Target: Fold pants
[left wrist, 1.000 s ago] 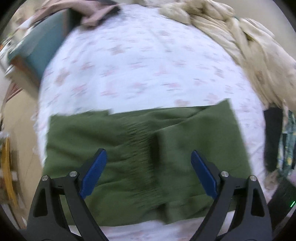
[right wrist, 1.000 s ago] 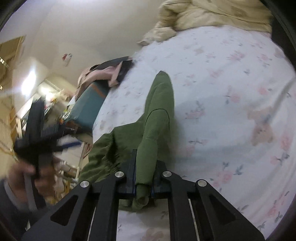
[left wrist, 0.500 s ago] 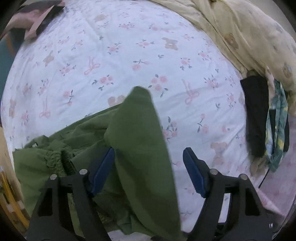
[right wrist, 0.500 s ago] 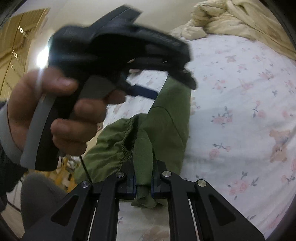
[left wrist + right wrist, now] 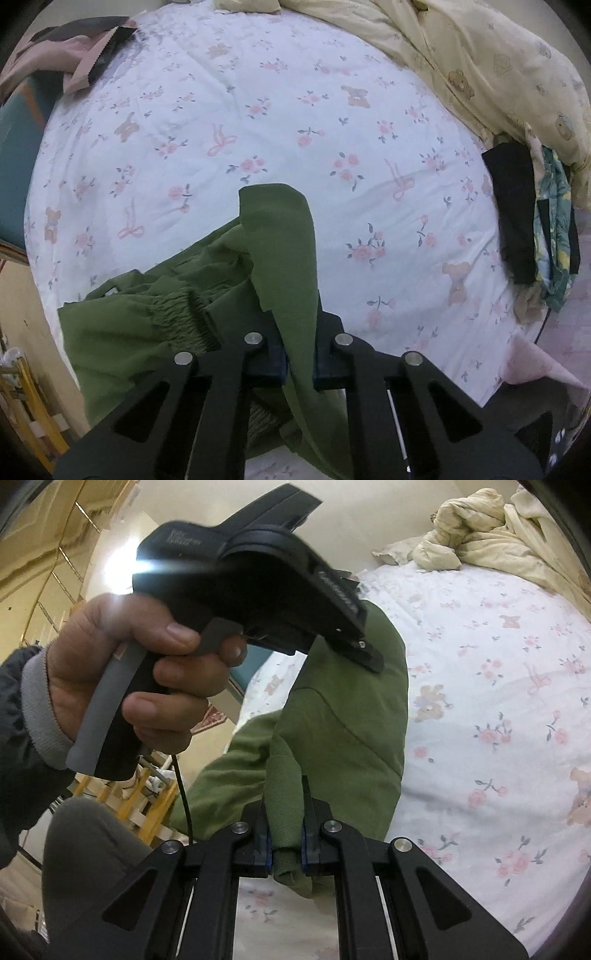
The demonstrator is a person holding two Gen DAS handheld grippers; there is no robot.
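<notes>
- Across the whole scene, a floral bed sheet (image 5: 332, 122) stretches away, with a cream quilt (image 5: 498, 66) bunched at the far right.
- Olive-green pants (image 5: 147, 325) lie heaped at the sheet's near left edge, one fabric strip raised.
- Left gripper (image 5: 298, 363) is clamped on that raised strip.
- Right gripper (image 5: 287, 849) pinches a nearby fold of the same garment.
- Risk: both grips look shallow, so pulling apart could slip the cloth free, or the loose bulk could drag off the bed.
</notes>
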